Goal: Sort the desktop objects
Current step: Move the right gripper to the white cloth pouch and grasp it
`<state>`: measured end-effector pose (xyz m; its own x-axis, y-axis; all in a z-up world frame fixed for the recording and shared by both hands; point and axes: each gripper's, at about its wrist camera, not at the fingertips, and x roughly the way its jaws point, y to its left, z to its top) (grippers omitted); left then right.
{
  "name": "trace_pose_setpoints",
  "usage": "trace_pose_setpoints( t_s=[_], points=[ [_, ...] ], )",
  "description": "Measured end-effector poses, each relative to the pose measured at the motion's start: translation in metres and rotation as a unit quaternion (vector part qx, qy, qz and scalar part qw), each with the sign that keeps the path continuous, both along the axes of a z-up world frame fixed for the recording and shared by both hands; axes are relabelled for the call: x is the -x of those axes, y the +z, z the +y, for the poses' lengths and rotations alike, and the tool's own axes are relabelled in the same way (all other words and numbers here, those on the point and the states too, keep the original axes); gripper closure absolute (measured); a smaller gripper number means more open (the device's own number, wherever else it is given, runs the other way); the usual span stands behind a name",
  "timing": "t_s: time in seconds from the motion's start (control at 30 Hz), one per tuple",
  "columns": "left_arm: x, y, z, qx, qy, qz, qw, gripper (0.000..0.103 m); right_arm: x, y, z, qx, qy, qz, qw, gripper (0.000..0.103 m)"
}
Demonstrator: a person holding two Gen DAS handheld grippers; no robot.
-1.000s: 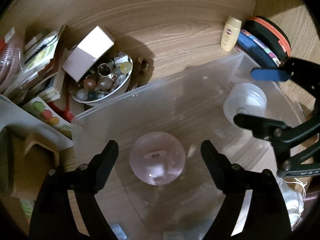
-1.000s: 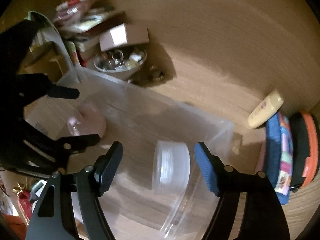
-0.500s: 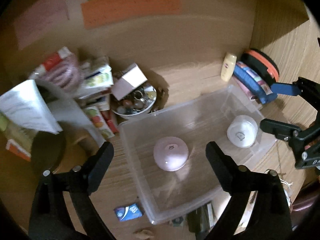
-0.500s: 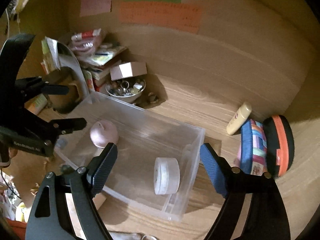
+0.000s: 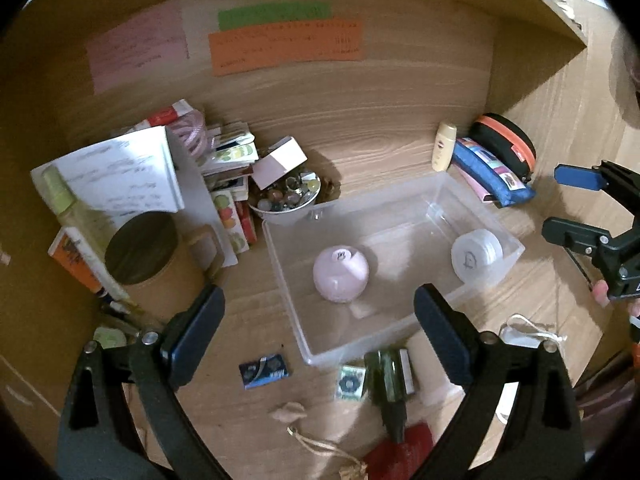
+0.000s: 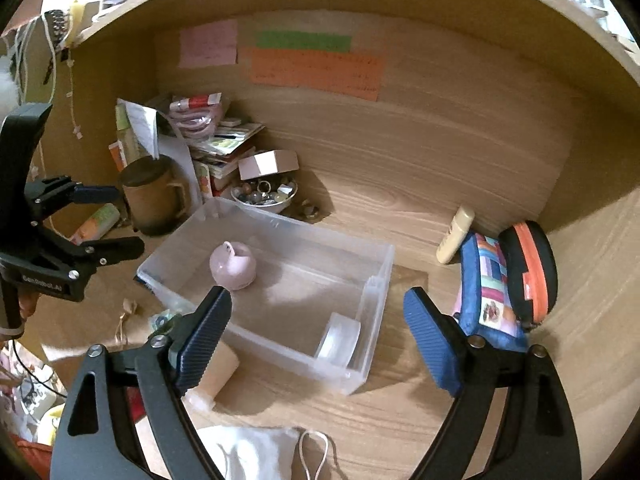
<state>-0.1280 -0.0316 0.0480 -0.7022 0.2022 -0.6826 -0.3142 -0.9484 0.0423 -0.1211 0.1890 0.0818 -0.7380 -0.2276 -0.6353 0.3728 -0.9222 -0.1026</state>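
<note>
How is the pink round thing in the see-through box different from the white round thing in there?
The pink dome-shaped object sits flat on its base near the middle of the clear plastic bin; the white disc-shaped container stands on its edge in a corner by the wall. The pink one is rounded like a ball; the white one is flatter, like a puck. Both lie loose inside the bin, untouched by either gripper.

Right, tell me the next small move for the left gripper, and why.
Probably bring the left gripper down toward the small blue packet on the desk just outside the clear bin. Both it and the right gripper are open and empty, the pink round object and white round container already sit inside, and the packet lies loose nearest the left jaw.
</note>
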Motion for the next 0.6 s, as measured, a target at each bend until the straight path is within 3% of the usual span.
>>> trace_pose_setpoints(
  t_s=[0.3, 0.6],
  points=[
    [-0.041, -0.010, -0.010, 0.008, 0.016, 0.024, 0.9996, 0.006, -0.043, -0.012, 0.001, 0.005, -0.003, 0.017, 1.000, 0.016],
    [-0.070, -0.040, -0.015, 0.012, 0.019, 0.013, 0.9997, 0.003, -0.063, -0.039, 0.003, -0.004, -0.009, 0.012, 1.000, 0.009]
  ],
)
